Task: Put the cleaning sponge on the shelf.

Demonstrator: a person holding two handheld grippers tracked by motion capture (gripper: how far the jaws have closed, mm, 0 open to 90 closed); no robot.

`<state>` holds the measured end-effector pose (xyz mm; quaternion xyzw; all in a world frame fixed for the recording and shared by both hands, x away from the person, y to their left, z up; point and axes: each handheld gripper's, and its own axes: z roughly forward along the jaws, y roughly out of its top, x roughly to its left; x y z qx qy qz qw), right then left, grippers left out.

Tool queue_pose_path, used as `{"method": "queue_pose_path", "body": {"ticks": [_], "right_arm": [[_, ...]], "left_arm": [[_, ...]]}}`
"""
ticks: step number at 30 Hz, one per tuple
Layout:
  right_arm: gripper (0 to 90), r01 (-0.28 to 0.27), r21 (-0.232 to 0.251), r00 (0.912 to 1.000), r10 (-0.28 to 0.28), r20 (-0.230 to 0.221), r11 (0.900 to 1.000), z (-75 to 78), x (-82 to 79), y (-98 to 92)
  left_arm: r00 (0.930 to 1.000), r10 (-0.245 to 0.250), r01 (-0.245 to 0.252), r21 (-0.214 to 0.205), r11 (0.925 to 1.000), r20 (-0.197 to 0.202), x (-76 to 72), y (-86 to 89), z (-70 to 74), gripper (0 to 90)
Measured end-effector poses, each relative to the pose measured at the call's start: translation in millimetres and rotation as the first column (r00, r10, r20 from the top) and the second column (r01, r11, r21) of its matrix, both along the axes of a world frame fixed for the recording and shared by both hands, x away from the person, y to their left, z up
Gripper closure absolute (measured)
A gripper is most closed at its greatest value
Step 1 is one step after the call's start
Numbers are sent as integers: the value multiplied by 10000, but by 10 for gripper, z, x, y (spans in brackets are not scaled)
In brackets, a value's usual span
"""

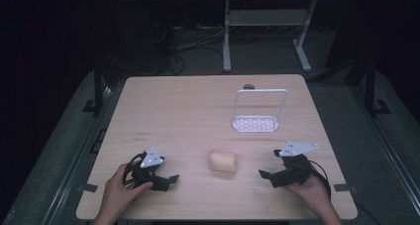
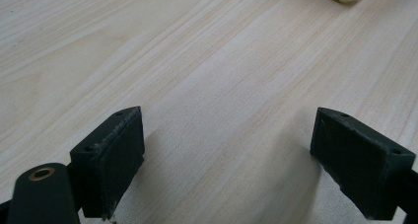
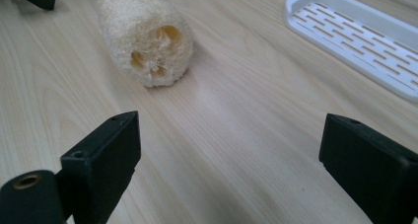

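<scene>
Worktop (image 1: pixel 188 111) dark-ringed; we've grasped nothing: loofah (image 1: pixel 223 161) untouched, left hand-held gripper (image 1: pixel 168 180) and right hand-held gripper (image 1: pixel 265 176) spread wide flanking it, rack (image 1: pixel 257 123) behind.

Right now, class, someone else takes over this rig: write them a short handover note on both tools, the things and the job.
Left tool: open, holding nothing, low over the table, left of the loofah.
Right tool: open, holding nothing, right of the loofah.
Loofah: lying on its side between the tools, untouched.
White rack: farther back on the table, nothing in it.
Done: nothing gripped.
Left: probably grasp the loofah and carry it to the rack.
</scene>
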<state>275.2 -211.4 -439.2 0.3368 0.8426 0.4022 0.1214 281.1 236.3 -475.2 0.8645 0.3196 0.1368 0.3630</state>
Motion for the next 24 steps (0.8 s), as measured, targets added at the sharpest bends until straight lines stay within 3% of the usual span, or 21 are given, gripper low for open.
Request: {"method": "queue_pose_path", "body": {"ticks": [24], "right_arm": [[87, -1001, 54, 9950, 1001, 25, 9950, 55, 154, 319]], "left_arm": [[10000, -3, 3, 0, 10000, -2, 0, 0, 0, 126]]}}
